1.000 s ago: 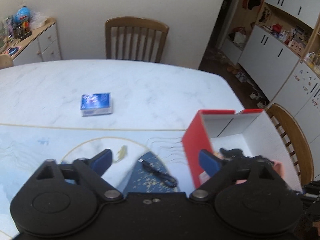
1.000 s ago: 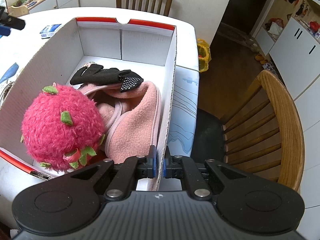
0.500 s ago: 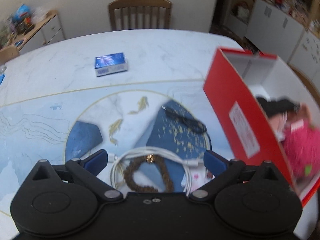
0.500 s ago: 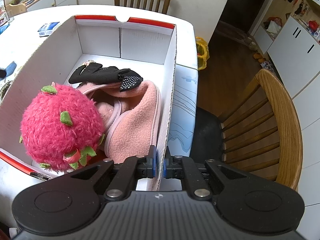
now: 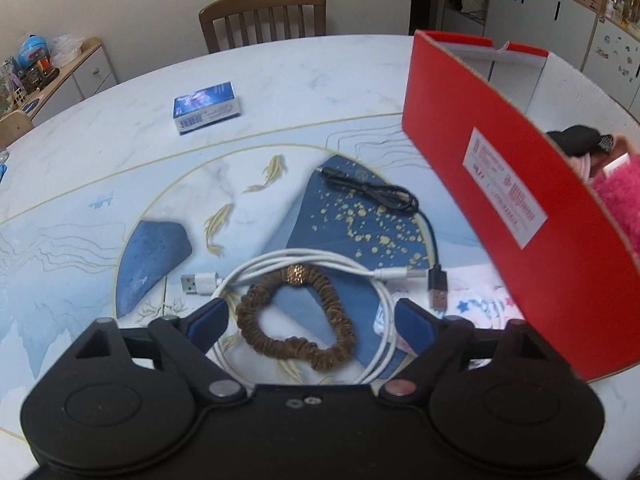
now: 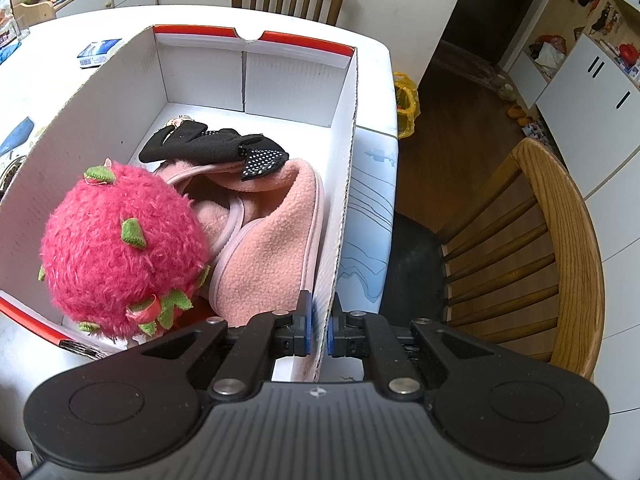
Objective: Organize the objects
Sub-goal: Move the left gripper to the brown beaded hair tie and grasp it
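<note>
You are partway through the tidying, judging by how things lie: the box (image 6: 344, 184) already holds a pink plush fruit (image 6: 120, 252), a pink fleece piece (image 6: 272, 248) and a black glove (image 6: 212, 146), while a brown hair tie (image 5: 294, 316), a coiled white cable (image 5: 316, 264), a black cable (image 5: 380, 194) and a small blue carton (image 5: 208, 107) are still out on the bench (image 5: 120, 128). Your left gripper (image 5: 310, 318) is spread wide, its jaws having just been closing a little, and the hair tie lies on the bench between its fingers with neither pad pressing on it; part of the white cable's loop runs through the same gap, so you risk catching both. The box stands just to the right of that spot. Your right gripper (image 6: 318, 326) is pinched on the near end of the box's right-hand wall, one pad inside and one outside, which looks like steadying it.
</note>
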Available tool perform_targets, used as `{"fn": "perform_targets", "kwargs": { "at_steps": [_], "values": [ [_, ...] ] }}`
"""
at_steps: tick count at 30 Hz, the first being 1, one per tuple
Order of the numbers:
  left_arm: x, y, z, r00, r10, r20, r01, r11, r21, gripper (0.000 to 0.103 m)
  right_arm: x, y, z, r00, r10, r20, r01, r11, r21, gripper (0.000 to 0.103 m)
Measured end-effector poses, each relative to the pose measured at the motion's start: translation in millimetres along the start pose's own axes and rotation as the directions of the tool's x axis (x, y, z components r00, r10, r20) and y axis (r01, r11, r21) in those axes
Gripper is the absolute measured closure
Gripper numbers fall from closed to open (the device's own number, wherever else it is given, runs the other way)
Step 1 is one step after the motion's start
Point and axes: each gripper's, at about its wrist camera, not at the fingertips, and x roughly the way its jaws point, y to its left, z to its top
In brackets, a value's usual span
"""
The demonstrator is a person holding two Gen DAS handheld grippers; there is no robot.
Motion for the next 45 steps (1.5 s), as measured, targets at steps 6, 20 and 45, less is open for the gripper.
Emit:
{"fn": "perform_targets", "kwargs": {
  "at_steps": [6,20,45],
  "values": [
    [7,-2,-2,1.0,-0.01,-0.017,0.01,1.0,0.001,0.028,0,0,0,1.0,0.001,0.001,-0.001,1.0,0.0,0.095],
    [9,-4,-1,0.998,-0.06,-0.024,0.06,0.998,-0.015,0.052,0,3,-4,1.0,0.001,0.006,-0.001,1.0,0.005,0.095],
    [-33,12,20,0.989,-0.148,-0.014,0.144,0.979,-0.147,0.098,-2,4,-16,1.0,0.02,0.0,-0.02,0.997,0.081,0.096]
  ]
}}
